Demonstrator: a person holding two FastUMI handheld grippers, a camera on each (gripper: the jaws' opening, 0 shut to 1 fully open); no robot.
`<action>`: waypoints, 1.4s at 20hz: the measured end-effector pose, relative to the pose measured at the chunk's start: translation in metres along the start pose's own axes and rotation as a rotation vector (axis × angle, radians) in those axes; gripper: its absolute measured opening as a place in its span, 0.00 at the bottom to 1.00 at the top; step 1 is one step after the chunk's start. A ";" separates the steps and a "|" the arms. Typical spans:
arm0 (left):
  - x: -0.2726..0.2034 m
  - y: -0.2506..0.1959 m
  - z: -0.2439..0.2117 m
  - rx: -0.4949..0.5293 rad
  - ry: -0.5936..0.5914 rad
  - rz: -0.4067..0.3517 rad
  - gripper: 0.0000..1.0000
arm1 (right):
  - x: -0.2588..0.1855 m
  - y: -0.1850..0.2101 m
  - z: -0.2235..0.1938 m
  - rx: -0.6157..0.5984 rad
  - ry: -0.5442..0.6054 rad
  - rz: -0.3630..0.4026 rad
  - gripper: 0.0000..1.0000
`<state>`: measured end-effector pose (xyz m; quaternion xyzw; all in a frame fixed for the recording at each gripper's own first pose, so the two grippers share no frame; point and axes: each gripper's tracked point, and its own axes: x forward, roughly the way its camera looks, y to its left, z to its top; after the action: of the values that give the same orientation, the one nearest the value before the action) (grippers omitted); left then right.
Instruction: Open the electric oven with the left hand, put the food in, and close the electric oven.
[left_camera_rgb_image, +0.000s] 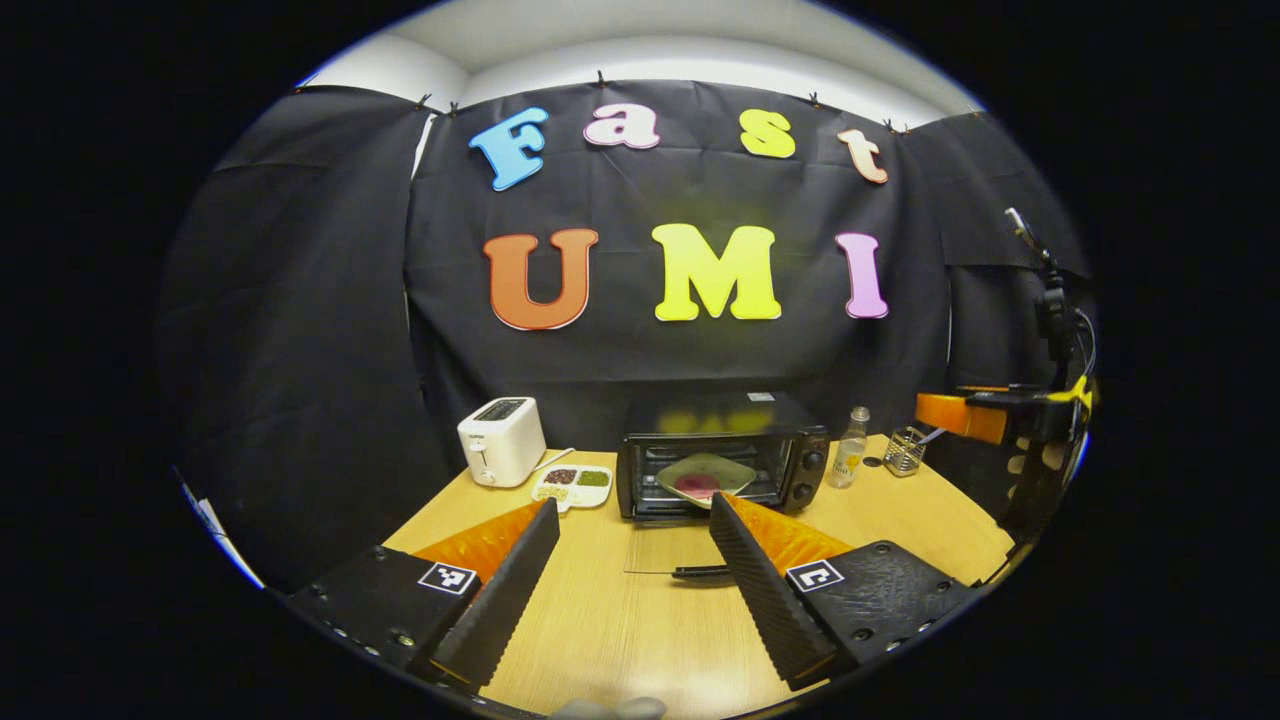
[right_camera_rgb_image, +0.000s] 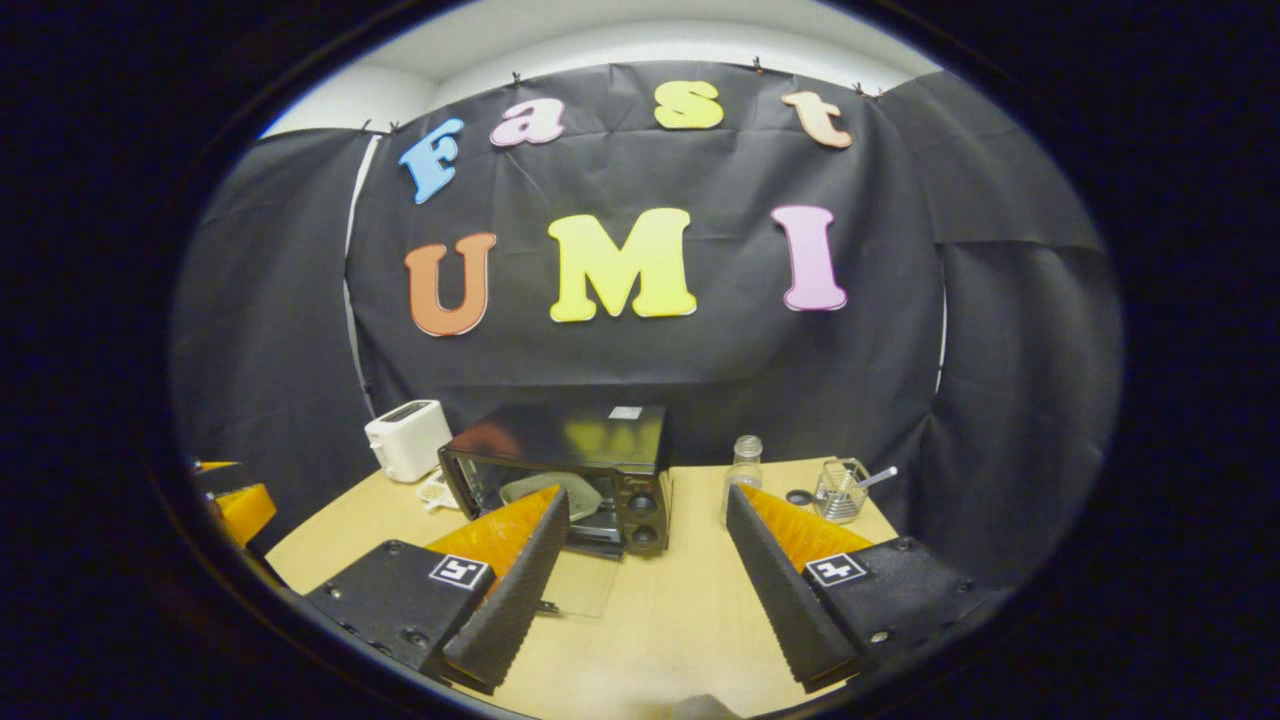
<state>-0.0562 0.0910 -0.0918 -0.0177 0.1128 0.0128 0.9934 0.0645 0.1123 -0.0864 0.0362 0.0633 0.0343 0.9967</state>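
Food is in the oven; its door is yet to be closed.

Both grippers, left (left_camera_rgb_image: 632, 540) and right (right_camera_rgb_image: 648, 530), hover with jaws wide and empty; beyond, the glass door (left_camera_rgb_image: 672, 548) lies flat on the desk (left_camera_rgb_image: 900, 510), leaving the plate of food (left_camera_rgb_image: 703, 478) visible inside the electric oven (left_camera_rgb_image: 722, 450), ready for shutting.

Booth was draped all round in black cloth (left_camera_rgb_image: 300, 330) pinned up along the top with small clips, and a strip of plain white wall (left_camera_rgb_image: 640, 60) showed above it. Underneath sat a light wooden table (left_camera_rgb_image: 640, 620) with a rounded front edge. Lighting was dim, pretty even.
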 end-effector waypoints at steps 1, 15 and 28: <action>0.004 -0.005 -0.005 0.009 0.001 -0.008 0.97 | -0.007 -0.008 0.003 -0.021 -0.005 -0.010 0.96; 0.077 -0.101 -0.161 -0.009 0.289 -0.101 0.97 | -0.029 -0.090 -0.009 -0.093 0.115 -0.041 0.96; 0.149 -0.111 -0.239 -0.005 0.411 -0.074 0.97 | -0.030 -0.129 -0.009 -0.099 0.171 -0.119 0.97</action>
<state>0.0391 -0.0261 -0.3546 -0.0267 0.3124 -0.0273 0.9492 0.0416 -0.0175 -0.1012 -0.0199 0.1484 -0.0187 0.9886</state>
